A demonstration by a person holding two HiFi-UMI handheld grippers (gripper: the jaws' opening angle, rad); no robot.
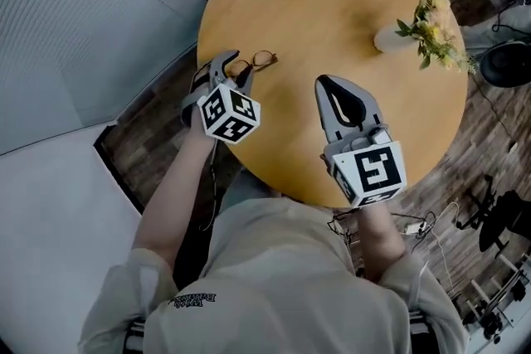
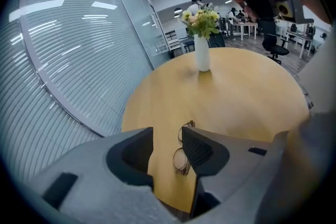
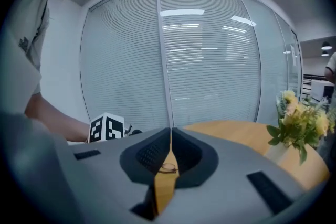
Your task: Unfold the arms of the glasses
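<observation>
Thin brown wire-rimmed glasses [image 1: 262, 59] lie on the round wooden table [image 1: 332, 4] close to its left edge. My left gripper [image 1: 234, 66] hovers right over their near end, jaws open. In the left gripper view the glasses [image 2: 181, 157] lie on the table just beyond the open jaws [image 2: 168, 134], partly hidden by the right-hand jaw; nothing is pressed between the pads. My right gripper [image 1: 320, 82] is shut and empty over the table's near middle, pointing at the glasses. Through the slit below its closed tips [image 3: 170, 131], the glasses [image 3: 168, 168] show small and far off.
A white vase of yellow flowers [image 1: 419, 33] stands at the table's far right, also seen as the vase [image 2: 202, 55] and flowers [image 3: 294, 123] in the gripper views. Glass walls with blinds [image 2: 68, 50] run along the left. Office chairs and desks [image 2: 273, 34] stand beyond the table.
</observation>
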